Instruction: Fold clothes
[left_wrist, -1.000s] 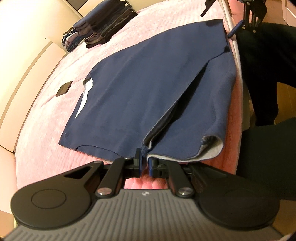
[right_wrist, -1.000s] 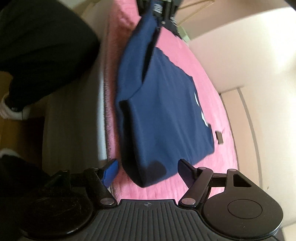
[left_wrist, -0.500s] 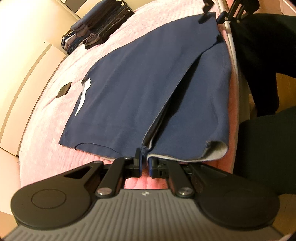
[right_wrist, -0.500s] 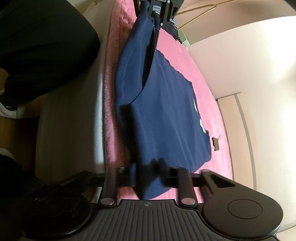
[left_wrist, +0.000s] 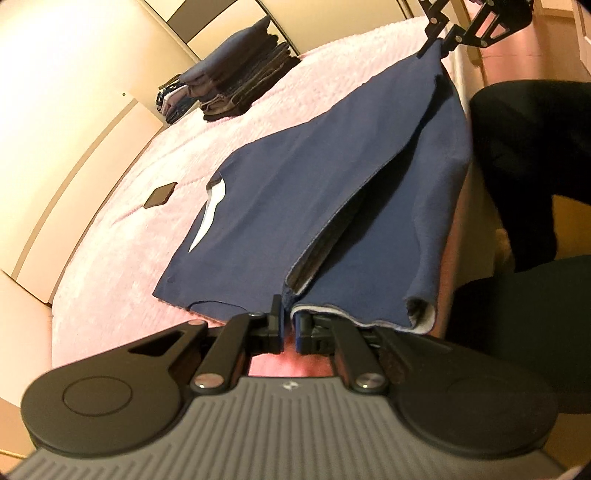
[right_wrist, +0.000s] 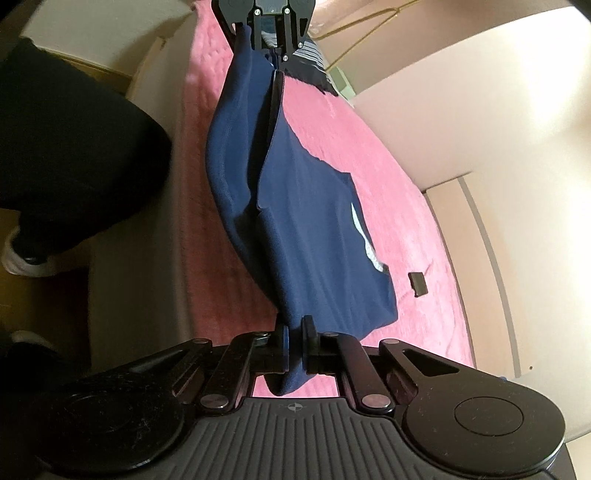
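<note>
A navy blue garment (left_wrist: 295, 206) with a pale inner lining lies on the pink bed, its near-edge side lifted into a fold. My left gripper (left_wrist: 290, 319) is shut on one corner of the lifted edge. My right gripper (right_wrist: 294, 341) is shut on the opposite corner of the garment (right_wrist: 314, 221). Each gripper shows in the other's view: the right gripper (left_wrist: 441, 38) at the top of the left wrist view, the left gripper (right_wrist: 271, 44) at the top of the right wrist view. The fabric hangs stretched between them above the bed edge.
The pink bedspread (left_wrist: 122, 258) covers the bed. A stack of folded dark clothes (left_wrist: 229, 92) sits at the far side. A small dark flat object (left_wrist: 159, 195) lies beside the garment, also in the right wrist view (right_wrist: 418, 283). The person's dark-clad legs (left_wrist: 532, 147) stand at the bed edge.
My right gripper moved onto the garment's corner and shut on it. Both grippers have lifted the near edge, which now hangs taut between them.
</note>
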